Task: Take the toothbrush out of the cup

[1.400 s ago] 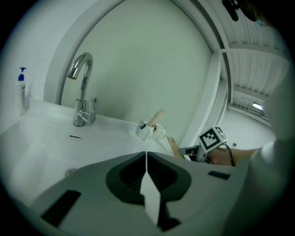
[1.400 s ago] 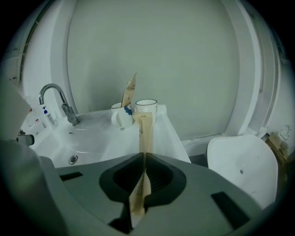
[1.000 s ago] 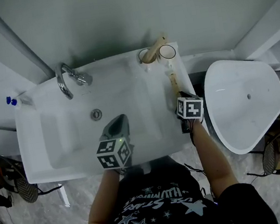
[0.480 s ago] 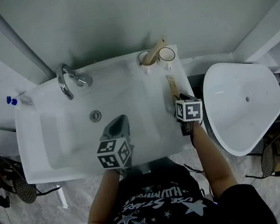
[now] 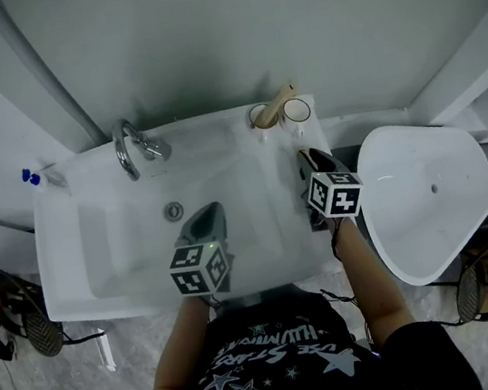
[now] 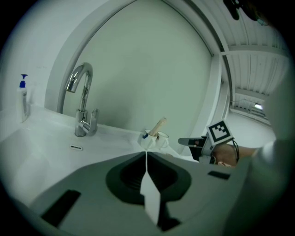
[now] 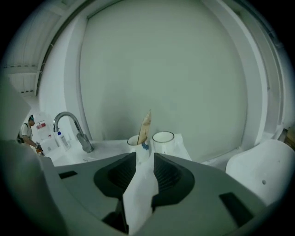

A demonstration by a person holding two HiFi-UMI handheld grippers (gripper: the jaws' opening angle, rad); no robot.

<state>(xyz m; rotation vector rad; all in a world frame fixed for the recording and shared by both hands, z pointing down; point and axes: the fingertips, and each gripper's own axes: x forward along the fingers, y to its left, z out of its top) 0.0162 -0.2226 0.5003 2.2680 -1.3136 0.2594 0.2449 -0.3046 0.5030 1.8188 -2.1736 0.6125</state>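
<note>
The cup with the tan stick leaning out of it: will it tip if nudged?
Likely tippy: the cup looks small, and the tan stick leans well past its rim. The second cup stands right beside it, so a sideways nudge may knock both.

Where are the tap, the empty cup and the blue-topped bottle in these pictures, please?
tap (image 6: 85,120): left gripper view, on its upright body.
empty cup (image 7: 164,145): right gripper view, on its outer wall.
blue-topped bottle (image 6: 23,103): left gripper view, on its body below the cap.
</note>
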